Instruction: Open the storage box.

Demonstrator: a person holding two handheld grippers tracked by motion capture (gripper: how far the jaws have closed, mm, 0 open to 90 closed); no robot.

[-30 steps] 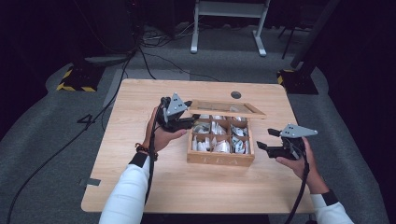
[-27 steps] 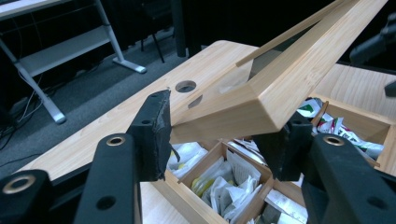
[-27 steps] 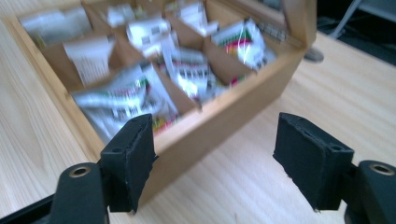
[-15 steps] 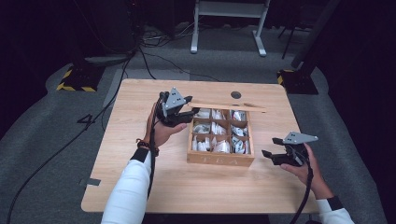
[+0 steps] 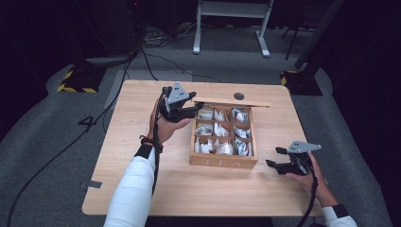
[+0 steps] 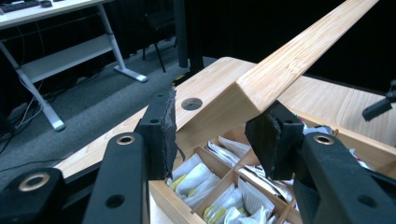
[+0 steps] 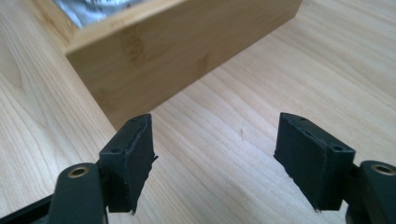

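The wooden lid (image 6: 275, 70) stands raised over the far edge of the compartment box (image 5: 222, 161) — the left gripper (image 5: 182, 109) has just closed its jaws on the lid's corner. The right gripper (image 5: 283, 163) hovers low over the desk (image 5: 142, 189) — jaws spread, empty.

The long wooden lid (image 6: 280, 65) runs off the top edge of the left gripper view, so its far end is cut off. It also covers part of the box (image 6: 196, 154) under it. In the right gripper view, the box (image 7: 187, 46) is cut off at the top, and the shiny packets (image 7: 93, 7) inside are a blur. From the high view, the packets (image 5: 222, 135) are too small to read.
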